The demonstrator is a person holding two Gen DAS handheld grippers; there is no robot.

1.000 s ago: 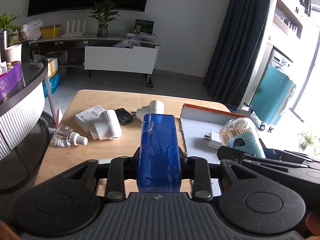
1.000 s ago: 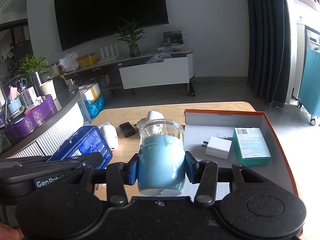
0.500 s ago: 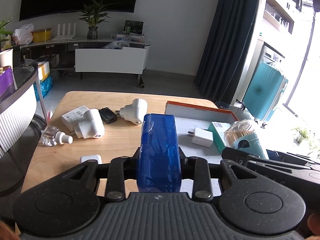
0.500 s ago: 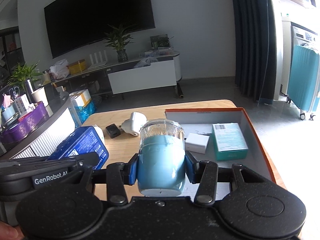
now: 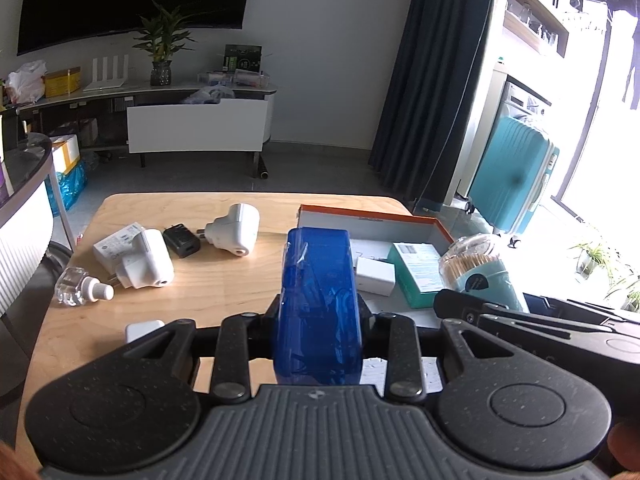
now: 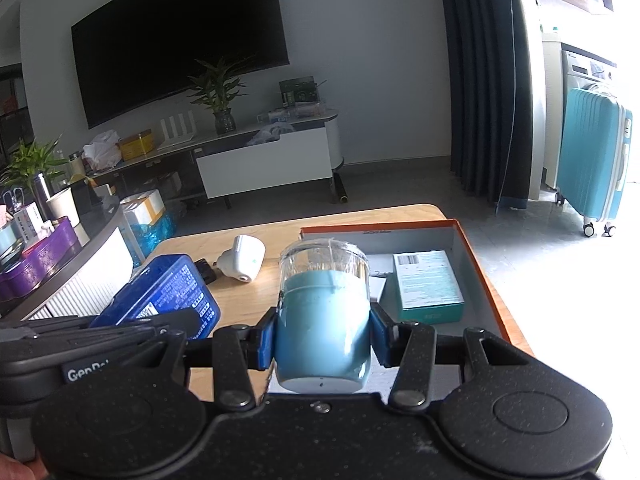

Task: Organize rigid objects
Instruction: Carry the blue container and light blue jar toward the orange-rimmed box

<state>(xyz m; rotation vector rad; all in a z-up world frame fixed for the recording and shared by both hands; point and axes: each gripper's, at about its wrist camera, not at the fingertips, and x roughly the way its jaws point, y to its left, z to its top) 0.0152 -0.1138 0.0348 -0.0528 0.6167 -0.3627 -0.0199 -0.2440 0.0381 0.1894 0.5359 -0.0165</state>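
1. Left wrist view: left gripper (image 5: 318,312) clamped on blue plastic case (image 5: 318,300); case sits between the jaws, pointing forward, held above wooden table (image 5: 224,280).
2. Ahead right: orange-rimmed box (image 5: 400,216) holding teal carton (image 5: 416,270) and small white adapter (image 5: 374,276). Right gripper's toothpick jar (image 5: 478,268) hangs at the right, just beside the carton.
3. Loose on the table, left: two white plugs (image 5: 146,264) (image 5: 236,230), black charger (image 5: 181,239), clear bottle (image 5: 78,286), white flat box (image 5: 116,242), white square piece (image 5: 144,330) near the gripper.
4. Versus a second ago: table items sit lower and further left in view; carton now visible.
5. Right wrist view: right gripper (image 6: 322,340) clamped on blue toothpick jar (image 6: 322,320), clear lid forward, just short of the orange-rimmed box (image 6: 480,276).
6. Blue case (image 6: 168,292) in the left gripper at far left. White plug (image 6: 246,258) and black charger (image 6: 204,272) lie beyond it on the table.
7. Versus a second ago: box sits more head-on; grip unchanged.
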